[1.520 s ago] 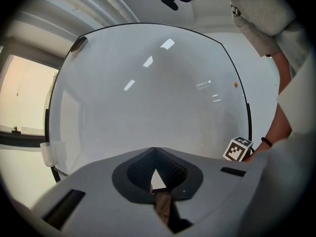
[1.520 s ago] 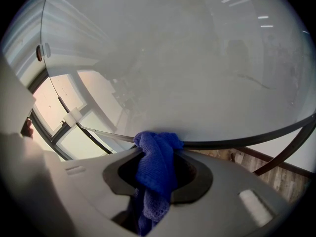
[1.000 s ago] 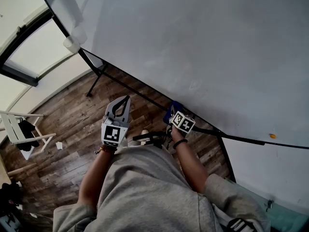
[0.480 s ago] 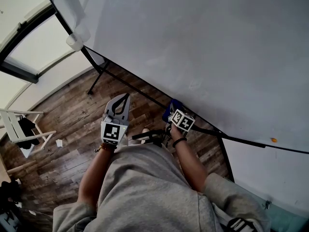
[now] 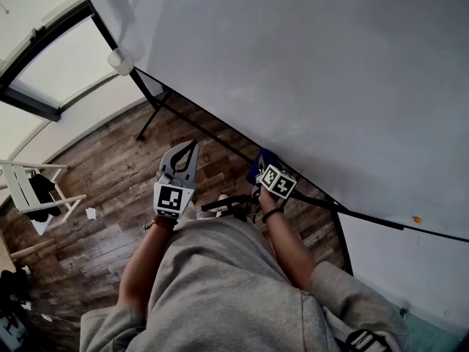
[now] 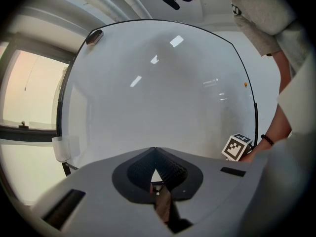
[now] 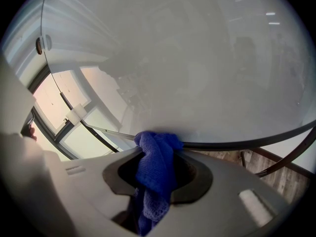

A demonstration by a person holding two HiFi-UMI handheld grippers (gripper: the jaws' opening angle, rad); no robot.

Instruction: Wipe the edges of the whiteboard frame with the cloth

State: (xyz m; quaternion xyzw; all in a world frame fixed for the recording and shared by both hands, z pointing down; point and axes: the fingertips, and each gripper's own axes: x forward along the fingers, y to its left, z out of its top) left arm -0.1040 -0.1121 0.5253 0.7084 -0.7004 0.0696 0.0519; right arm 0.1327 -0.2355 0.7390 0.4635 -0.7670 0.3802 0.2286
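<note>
A large whiteboard [image 5: 308, 72] with a thin black frame [image 5: 212, 139] fills the upper right of the head view. My right gripper [image 5: 262, 164] is shut on a blue cloth [image 7: 155, 169], and the cloth [image 5: 262, 160] presses against the bottom frame edge [image 7: 237, 141]. My left gripper [image 5: 183, 154] hangs below the board over the floor, jaws closed together with nothing in them; its own view shows the board [image 6: 158, 93] ahead and the right gripper's marker cube [image 6: 237, 147] at the right.
Black stand legs [image 5: 150, 112] run under the board to the wooden floor [image 5: 102, 182]. A white chair [image 5: 33, 193] stands at the left. A small white clip [image 5: 122, 61] sits on the board's left frame edge. The person's torso fills the lower middle.
The right gripper with the cloth stays at about the same spot on the bottom frame edge. The view has shifted slightly; the left gripper has not moved.
</note>
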